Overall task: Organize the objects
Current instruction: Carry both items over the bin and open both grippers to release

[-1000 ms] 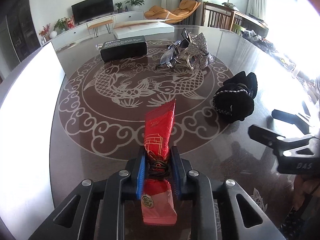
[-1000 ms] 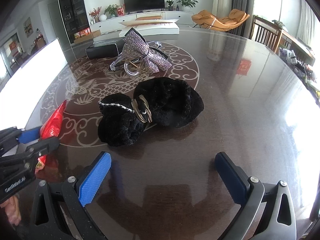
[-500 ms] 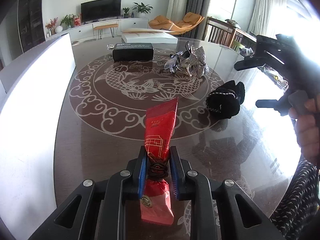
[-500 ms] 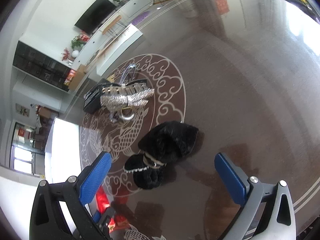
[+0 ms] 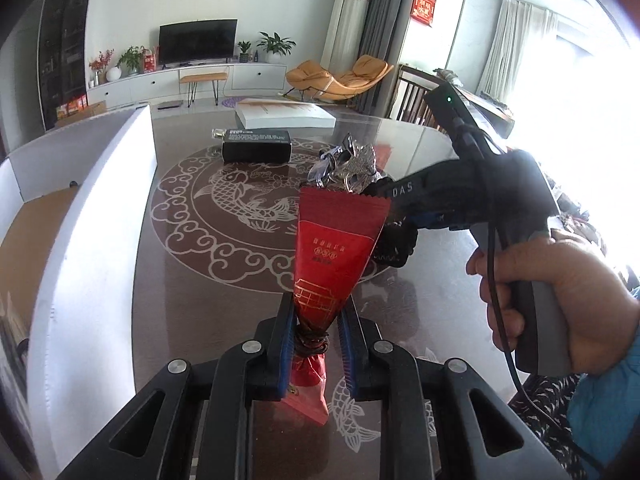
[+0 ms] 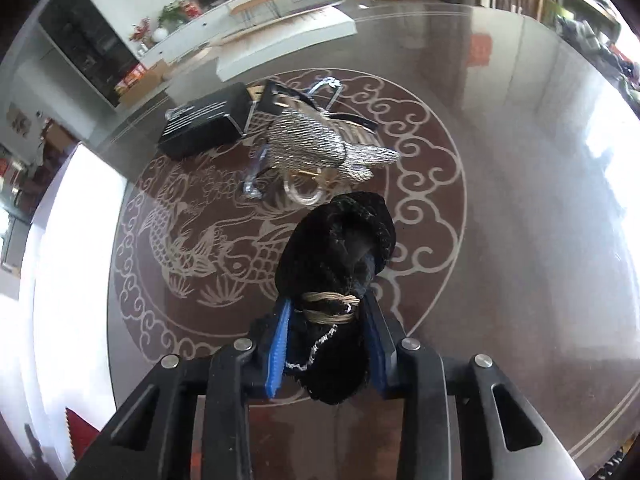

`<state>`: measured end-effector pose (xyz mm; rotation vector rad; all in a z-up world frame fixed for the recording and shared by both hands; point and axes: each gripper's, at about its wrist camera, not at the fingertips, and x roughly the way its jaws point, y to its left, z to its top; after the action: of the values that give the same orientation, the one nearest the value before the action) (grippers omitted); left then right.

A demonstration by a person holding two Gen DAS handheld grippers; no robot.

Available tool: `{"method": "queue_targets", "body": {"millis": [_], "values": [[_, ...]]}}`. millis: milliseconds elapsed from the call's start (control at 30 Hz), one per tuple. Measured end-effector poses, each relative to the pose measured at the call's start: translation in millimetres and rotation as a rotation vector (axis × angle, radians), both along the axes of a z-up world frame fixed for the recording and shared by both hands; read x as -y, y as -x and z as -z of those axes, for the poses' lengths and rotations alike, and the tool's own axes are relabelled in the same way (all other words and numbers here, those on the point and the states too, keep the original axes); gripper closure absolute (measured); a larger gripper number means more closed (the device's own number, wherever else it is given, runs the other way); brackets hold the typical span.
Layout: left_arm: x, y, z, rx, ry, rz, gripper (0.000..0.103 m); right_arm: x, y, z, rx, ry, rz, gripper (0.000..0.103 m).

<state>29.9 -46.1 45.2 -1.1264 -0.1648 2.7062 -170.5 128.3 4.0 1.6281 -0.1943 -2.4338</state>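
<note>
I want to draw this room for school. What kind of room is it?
It looks like a living room in someone's home. There is a TV on a long white cabinet, an orange lounge chair, potted plants, and a big round table with a fish pattern.

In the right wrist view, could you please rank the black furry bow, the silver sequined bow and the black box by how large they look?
1. black furry bow, largest, though it sits nearest the camera.
2. silver sequined bow.
3. black box, close to the silver one; too similar to rank firmly.
</note>
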Motion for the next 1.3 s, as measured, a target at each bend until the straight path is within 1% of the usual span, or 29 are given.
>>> {"method": "queue_targets", "body": {"millis": [133,233,300,433,500,567,600,667,733,767,800,833,867,900,967,1033,1067,1133,1200,1233,1300], "values": [[15.6,-16.0,-21.4,-0.026,-0.074,-0.022,0.083,10.3,-25.5,-28.3,-0.08,0.008,-0.11,0.069],[27.9,-29.7,-48.9,-0.078,-0.108,-0.034,0.083,12.8,-48.3,-52.8,-0.123,0.07,-0.173,0.069],[42.3,-40.0,-70.9,-0.124,-0.119,-0.053,0.083,24.1,-61.4,-76.0,-0.16,0.11,-0.22,0.069],[87.9,-58.5,-110.1,-0.2,-0.099,-0.139,0.083,70.9,-90.2,-122.4,-0.22,0.206,-0.352,0.069],[115.7,-65.7,-119.4,-0.217,-0.063,-0.209,0.083,97.5,-104.7,-140.1,-0.237,0.248,-0.424,0.069],[143.3,-70.1,-119.2,-0.213,-0.007,-0.285,0.083,130.3,-115.2,-146.6,-0.238,0.287,-0.489,0.069],[158.7,-71.8,-115.8,-0.197,0.013,-0.327,0.083,148.2,-121.8,-146.7,-0.233,0.299,-0.52,0.069],[187.1,-72.5,-103.2,-0.15,0.021,-0.39,0.083,184.0,-130.7,-139.1,-0.223,0.291,-0.584,0.069],[210.0,-68.7,-84.7,-0.057,0.057,-0.452,0.082,215.0,-140.8,-125.2,-0.206,0.277,-0.642,0.068],[218.7,-63.2,-71.9,0.01,0.081,-0.473,0.08,227.1,-143.6,-118.5,-0.193,0.277,-0.658,0.063],[227.0,-56.4,-57.8,0.085,0.098,-0.491,0.071,235.4,-143.0,-109.9,-0.174,0.276,-0.664,0.049],[234.0,-51.3,-45.1,0.149,0.103,-0.509,0.047,242.9,-140.1,-102.8,-0.149,0.272,-0.663,0.041],[239.7,-49.7,-36.4,0.188,0.1,-0.531,0.036,243.8,-137.6,-97.2,-0.13,0.284,-0.655,0.03],[242.3,-50.8,-32.1,0.196,0.092,-0.548,0.027,242.3,-134.5,-94.9,-0.117,0.311,-0.643,0.029],[243.0,-55.4,-31.8,0.173,0.077,-0.554,0.027,233.8,-130.7,-95.6,-0.111,0.348,-0.621,0.028],[237.6,-54.0,-33.9,0.153,0.089,-0.561,0.02,223.6,-127.2,-99.5,-0.142,0.338,-0.601,0.023],[236.2,-53.8,-36.6,0.142,0.092,-0.564,0.018,218.0,-123.2,-99.3,-0.161,0.323,-0.588,0.02],[231.9,-54.1,-41.9,0.114,0.074,-0.55,0.018,198.9,-120.2,-98.5,-0.197,0.295,-0.557,0.016],[221.1,-47.4,-50.8,0.077,0.048,-0.526,0.018,173.2,-112.9,-87.8,-0.23,0.254,-0.501,0.01],[210.5,-45.5,-55.1,0.056,0.036,-0.499,0.018,157.5,-109.9,-80.2,-0.249,0.223,-0.461,0.01],[184.0,-40.2,-62.2,0.02,0.021,-0.426,0.018,125.1,-104.0,-59.9,-0.282,0.126,-0.377,0.009]]}}
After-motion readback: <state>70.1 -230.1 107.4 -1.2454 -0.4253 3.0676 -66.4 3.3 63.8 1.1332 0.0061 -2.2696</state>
